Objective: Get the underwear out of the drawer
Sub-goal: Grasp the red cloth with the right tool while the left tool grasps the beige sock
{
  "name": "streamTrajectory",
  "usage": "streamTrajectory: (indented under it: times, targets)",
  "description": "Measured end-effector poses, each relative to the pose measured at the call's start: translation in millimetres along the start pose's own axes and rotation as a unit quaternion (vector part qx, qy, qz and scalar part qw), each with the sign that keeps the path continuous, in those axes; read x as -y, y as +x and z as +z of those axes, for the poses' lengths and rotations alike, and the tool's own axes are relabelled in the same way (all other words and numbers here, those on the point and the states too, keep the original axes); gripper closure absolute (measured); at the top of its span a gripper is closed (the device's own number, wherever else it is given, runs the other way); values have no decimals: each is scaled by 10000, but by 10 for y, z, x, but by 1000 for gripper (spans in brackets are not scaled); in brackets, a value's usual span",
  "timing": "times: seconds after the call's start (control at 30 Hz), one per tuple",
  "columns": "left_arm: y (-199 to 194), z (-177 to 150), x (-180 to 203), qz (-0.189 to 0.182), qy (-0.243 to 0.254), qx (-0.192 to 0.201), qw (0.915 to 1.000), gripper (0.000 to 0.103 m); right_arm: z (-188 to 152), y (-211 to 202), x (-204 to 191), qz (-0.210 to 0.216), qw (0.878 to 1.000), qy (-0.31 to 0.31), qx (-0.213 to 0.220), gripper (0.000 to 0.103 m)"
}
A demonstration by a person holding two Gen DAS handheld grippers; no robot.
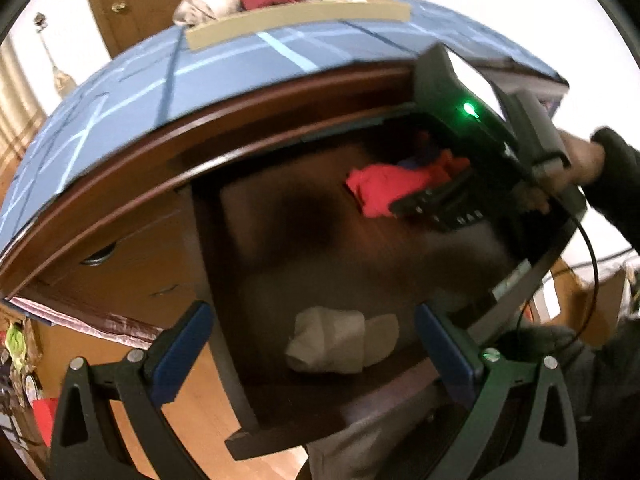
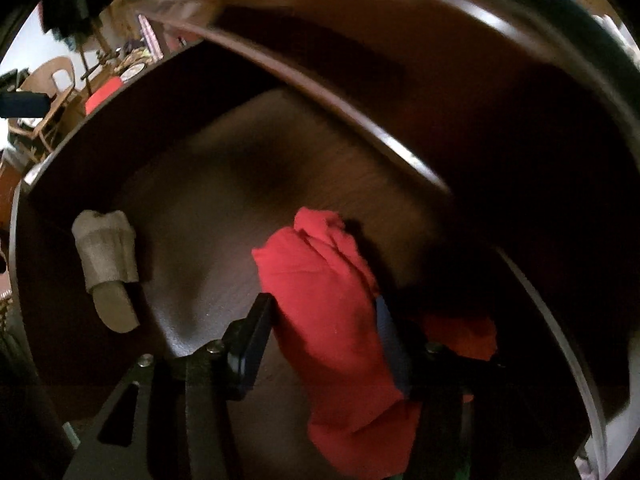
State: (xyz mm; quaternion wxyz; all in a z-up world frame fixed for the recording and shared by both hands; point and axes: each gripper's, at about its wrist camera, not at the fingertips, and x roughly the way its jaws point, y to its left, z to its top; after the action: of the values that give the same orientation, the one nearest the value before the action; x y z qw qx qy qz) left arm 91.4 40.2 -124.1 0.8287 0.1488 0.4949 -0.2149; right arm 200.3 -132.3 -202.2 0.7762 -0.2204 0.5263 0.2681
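Red underwear (image 2: 320, 280) partly hides right gripper (image 2: 324, 320).

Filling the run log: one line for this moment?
drawer open | right gripper around red underwear | left gripper open, empty | beige sock inside

The drawer (image 2: 224, 184) is dark, glossy polished wood. Inside it, the red underwear (image 2: 320, 280) is soft matt cloth, and the beige sock (image 2: 106, 256) ribbed knit.
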Motion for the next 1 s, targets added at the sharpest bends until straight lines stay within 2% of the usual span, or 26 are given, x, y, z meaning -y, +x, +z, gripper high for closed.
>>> streamTrajectory:
  times: [0.1, 0.2, 0.3, 0.37, 0.43, 0.5, 0.6, 0.7, 0.77, 0.83, 0.9, 1.0]
  targets:
    - [88, 12, 49, 10, 150, -235, 9996, 1, 5, 57, -31, -28, 10000, -49, 20, 46]
    - [170, 43, 83, 12, 262, -418, 9988, 1, 18, 100, -115, -244, 9991, -350, -43, 46]
    - [263, 91, 122, -58, 377, -656, 9971, 1, -4, 159, -234, -650, 9946, -750, -313, 52]
    - [314, 138, 142, -27, 469, -735, 9962, 1, -33, 117, -268, -667, 9937, -829, -361, 58]
    - [385, 186, 131, -107, 406, -865, 9954, 5, -34, 50, -210, -483, 9966, -546, -378, 59]
    - [486, 215, 105, -226, 234, -1130, 9931, 13, -81, -114, -66, 0, 9995, 31, -325, 60]
    - [662, 232, 111, -194, 187, -1522, 9880, 13, -193, -404, 113, 545, 9969, 569, -27, 60]
    - [804, 218, 128, -154, 177, -1876, 9820, 14, -384, -711, 295, 1053, 9865, 1192, 379, 60]
    - [872, 230, 102, -281, 27, -2106, 9772, 17, -539, -895, 407, 1310, 9768, 1572, 635, 60]
    - [922, 247, 88, -375, -30, -2259, 9734, 18, -709, -1056, 511, 1379, 9685, 1877, 881, 60]
    - [947, 266, 101, -414, -2, -2357, 9710, 18, -830, -1182, 530, 1233, 9652, 2034, 1084, 60]
    - [969, 279, 118, -443, 9, -2478, 9678, 16, -1041, -1389, 629, 1064, 9542, 2420, 1398, 59]
